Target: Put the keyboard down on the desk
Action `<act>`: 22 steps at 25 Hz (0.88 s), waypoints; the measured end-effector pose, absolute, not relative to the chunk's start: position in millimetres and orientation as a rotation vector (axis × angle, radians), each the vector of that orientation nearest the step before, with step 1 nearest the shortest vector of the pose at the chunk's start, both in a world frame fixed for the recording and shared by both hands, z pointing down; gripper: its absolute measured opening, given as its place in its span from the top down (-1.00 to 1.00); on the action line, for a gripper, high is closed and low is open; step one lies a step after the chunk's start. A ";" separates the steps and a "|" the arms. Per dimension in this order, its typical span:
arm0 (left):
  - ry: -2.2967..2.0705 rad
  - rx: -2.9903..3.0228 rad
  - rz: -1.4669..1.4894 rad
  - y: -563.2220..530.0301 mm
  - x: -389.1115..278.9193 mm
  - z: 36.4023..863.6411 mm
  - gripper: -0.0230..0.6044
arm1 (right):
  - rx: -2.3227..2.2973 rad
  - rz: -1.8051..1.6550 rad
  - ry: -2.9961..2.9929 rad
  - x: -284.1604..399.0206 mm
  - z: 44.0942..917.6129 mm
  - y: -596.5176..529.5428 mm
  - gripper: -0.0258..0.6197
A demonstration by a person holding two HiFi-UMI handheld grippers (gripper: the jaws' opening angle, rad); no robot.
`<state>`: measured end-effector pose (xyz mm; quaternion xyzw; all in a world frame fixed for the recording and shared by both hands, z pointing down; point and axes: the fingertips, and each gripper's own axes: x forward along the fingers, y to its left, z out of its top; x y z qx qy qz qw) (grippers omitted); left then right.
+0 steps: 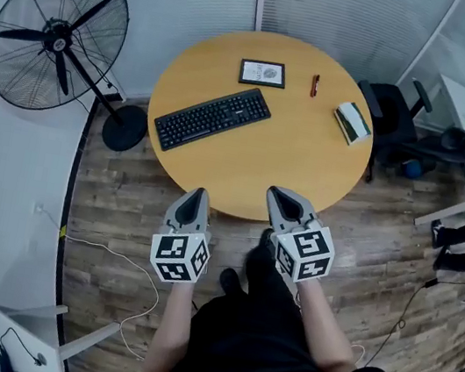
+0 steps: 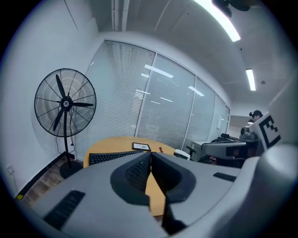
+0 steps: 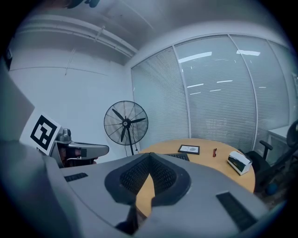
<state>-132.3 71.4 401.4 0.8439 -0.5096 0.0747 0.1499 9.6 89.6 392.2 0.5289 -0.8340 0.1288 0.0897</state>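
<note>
Four things lie on the desk (image 1: 254,162): keyboard (image 1: 212,118), frame (image 1: 263,73), pen (image 1: 315,85), box (image 1: 352,123).

Nothing in these views can be read as a word, number or brand. On the desk (image 1: 290,160), the framed card (image 1: 262,73) at twelve o'clock bears a pale printed figure, too small to make out. The keyboard (image 1: 212,117), toward nine o'clock, shows key legends only as faint specks. The white and green box (image 1: 352,123) near three o'clock has print on its side that stays illegible. The cubes on the left gripper (image 1: 201,191) and the right gripper (image 1: 273,190) carry black-and-white square marker patterns, no letters.
</note>
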 end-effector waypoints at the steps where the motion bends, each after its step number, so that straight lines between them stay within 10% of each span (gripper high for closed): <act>1: -1.466 2.433 0.212 71.9 -133.5 398.5 0.93 | 1.574 0.379 -2.482 8.1 391.2 90.6 0.89; 22: -1.464 2.471 0.225 71.3 -125.7 385.6 0.93 | 1.591 0.313 -2.499 11.3 372.1 97.4 0.90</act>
